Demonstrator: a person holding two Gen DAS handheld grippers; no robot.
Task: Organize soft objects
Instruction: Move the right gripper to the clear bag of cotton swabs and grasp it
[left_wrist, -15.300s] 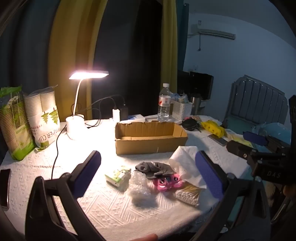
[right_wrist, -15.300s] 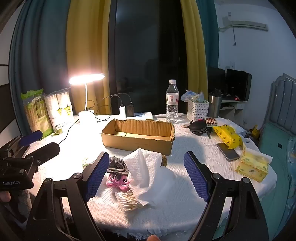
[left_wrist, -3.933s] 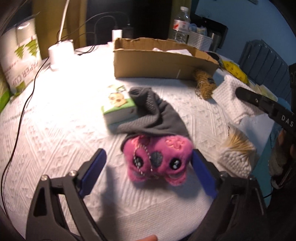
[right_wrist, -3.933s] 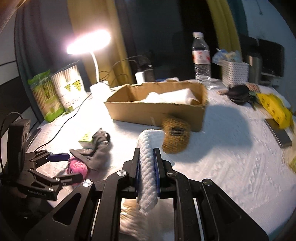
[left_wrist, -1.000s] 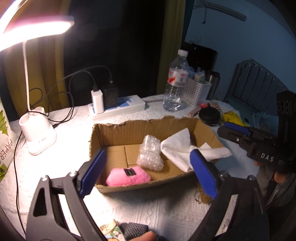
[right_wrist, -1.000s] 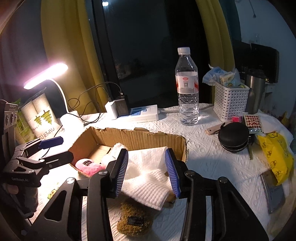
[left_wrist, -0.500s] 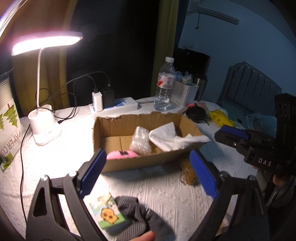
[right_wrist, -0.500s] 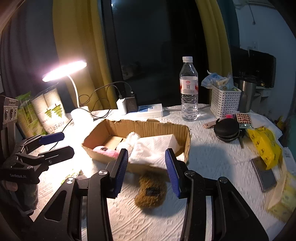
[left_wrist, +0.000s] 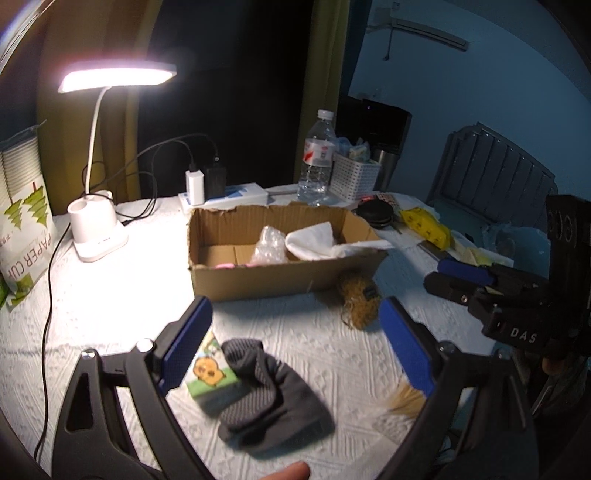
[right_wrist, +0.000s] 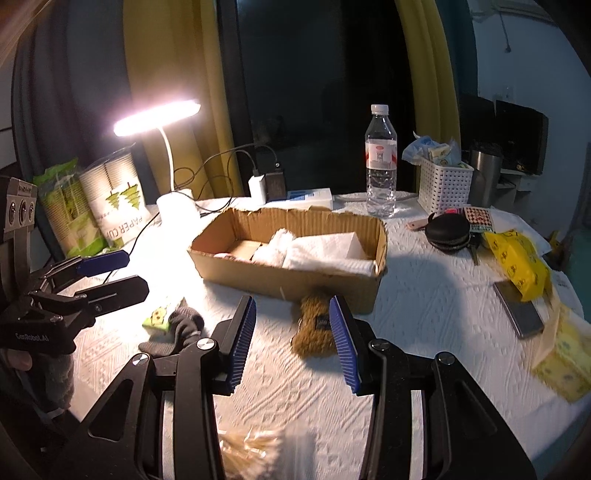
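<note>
A lit lamp stands at the table's left, bare cloth in front of it. The left tongs are spread, empty, above a crumpled grey sock. Mid-table, the cardboard box holds white cloths. The right tongs stand half apart, empty, before a shaggy brown pad touching the box front.

I count one cardboard box, one water bottle, one lit desk lamp, two paper-cup packs far left, one grey sock, and one brown scrubber.
</note>
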